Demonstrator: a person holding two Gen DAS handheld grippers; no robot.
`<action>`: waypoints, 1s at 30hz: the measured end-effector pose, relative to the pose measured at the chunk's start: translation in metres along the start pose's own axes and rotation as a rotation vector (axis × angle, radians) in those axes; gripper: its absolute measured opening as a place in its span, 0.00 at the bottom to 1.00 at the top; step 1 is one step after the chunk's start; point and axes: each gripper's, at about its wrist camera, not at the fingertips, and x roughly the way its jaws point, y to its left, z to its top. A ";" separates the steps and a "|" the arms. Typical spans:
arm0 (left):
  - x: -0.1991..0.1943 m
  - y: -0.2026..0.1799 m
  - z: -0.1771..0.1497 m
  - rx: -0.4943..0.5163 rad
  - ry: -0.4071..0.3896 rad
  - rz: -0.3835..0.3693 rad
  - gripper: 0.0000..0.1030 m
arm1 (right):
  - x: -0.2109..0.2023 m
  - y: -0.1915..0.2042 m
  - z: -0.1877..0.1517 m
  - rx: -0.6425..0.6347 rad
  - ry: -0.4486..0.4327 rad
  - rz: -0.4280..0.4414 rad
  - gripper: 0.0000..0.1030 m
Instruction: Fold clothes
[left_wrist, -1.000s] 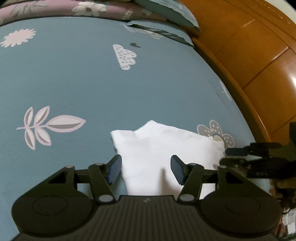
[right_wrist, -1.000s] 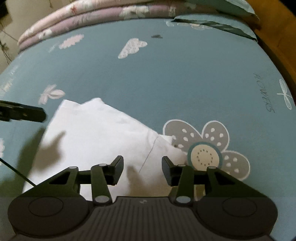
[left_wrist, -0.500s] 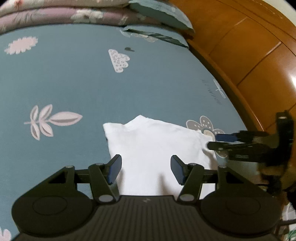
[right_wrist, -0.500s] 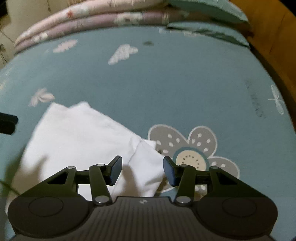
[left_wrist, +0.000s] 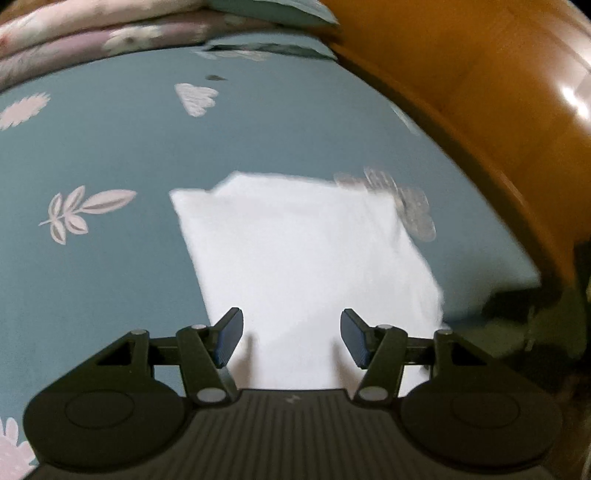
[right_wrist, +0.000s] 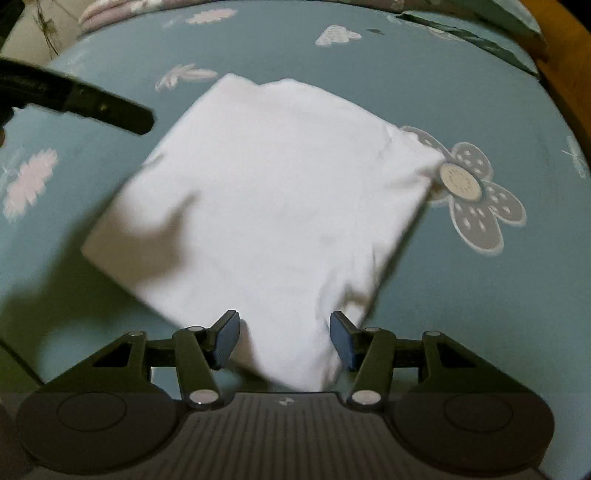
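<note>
A folded white garment (right_wrist: 266, 206) lies flat on the bed (right_wrist: 461, 325), on a blue-green sheet printed with pale leaves and flowers. It forms a rough square, set at a slant in the right wrist view. One of its corners touches the big grey flower (right_wrist: 476, 192) printed on the sheet, toward the side of the bed that runs along the wooden bed frame (left_wrist: 480, 96). Folded quilts (left_wrist: 92, 33) and a pillow are stacked along the far edge of the bed.

The left gripper (left_wrist: 291, 339) hangs above the near edge of the garment with its jaws apart and nothing between the pads; it grips nothing. The same gripper shows in the right wrist view as a dark finger (right_wrist: 92, 105) reaching in from the left edge, apart from the cloth and casting a shadow on it.

The right gripper (right_wrist: 283, 339) hovers over the garment's near corner. Its jaws are opening, and the pads do not press the cloth, which lies beneath them on the sheet.
</note>
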 end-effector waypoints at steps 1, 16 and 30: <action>0.000 -0.007 -0.008 0.036 0.012 -0.004 0.56 | -0.004 0.002 -0.002 -0.001 0.004 0.004 0.59; -0.004 -0.014 -0.072 -0.048 0.127 -0.066 0.56 | -0.014 0.037 -0.019 0.061 0.081 0.074 0.62; 0.042 -0.013 -0.004 -0.003 0.073 0.038 0.59 | -0.013 0.051 -0.016 0.094 0.114 0.100 0.65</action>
